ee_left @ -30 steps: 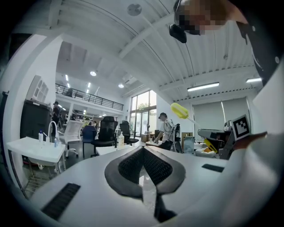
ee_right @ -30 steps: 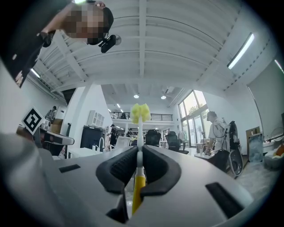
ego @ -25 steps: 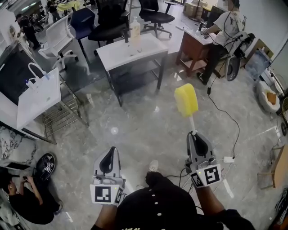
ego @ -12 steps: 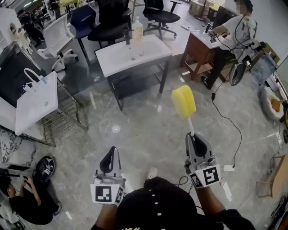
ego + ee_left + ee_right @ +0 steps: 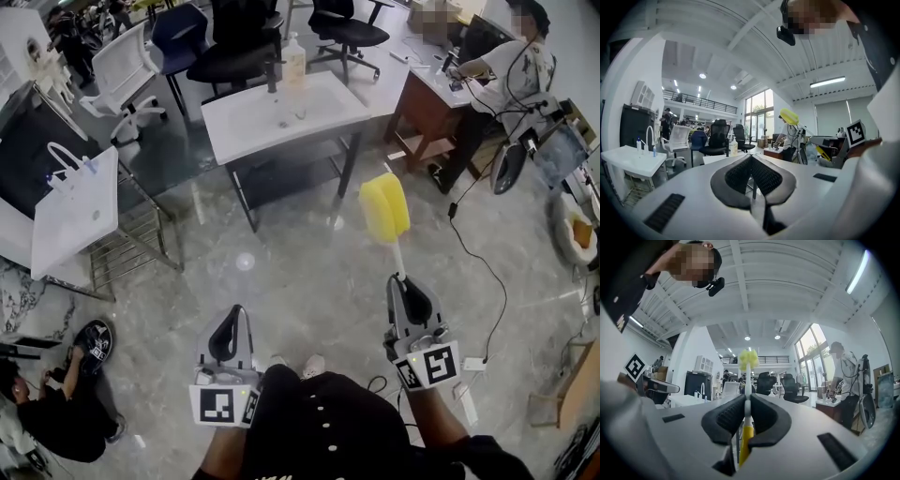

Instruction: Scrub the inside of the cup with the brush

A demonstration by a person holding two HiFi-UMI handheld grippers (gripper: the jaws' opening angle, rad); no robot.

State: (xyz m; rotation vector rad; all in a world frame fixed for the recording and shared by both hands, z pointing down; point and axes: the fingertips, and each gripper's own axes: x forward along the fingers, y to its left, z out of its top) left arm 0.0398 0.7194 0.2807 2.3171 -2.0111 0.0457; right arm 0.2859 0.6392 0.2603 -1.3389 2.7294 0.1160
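In the head view my right gripper [image 5: 402,281] is shut on the white handle of a brush [image 5: 385,208] whose yellow sponge head points forward over the floor. The right gripper view shows the handle [image 5: 746,401] pinched between the black pads, with the sponge [image 5: 748,358] beyond them. My left gripper [image 5: 230,317] is held level beside it, shut with nothing in it [image 5: 752,174]. Ahead stands a white sink table [image 5: 246,120] with a soap bottle [image 5: 294,58]. A small item near its tap is too small to tell; no cup is clearly seen.
A second white sink stand [image 5: 75,211] is at the left. Office chairs [image 5: 234,47] stand behind the table. A person [image 5: 511,66] works at a wooden desk [image 5: 427,98] on the right. A cable [image 5: 478,246] and power strip [image 5: 473,364] lie on the floor. Someone crouches at lower left [image 5: 52,412].
The person has walked forward: the white sink table and desk are nearer and lower in the head view. Both grippers keep their pose, with the brush still gripped.
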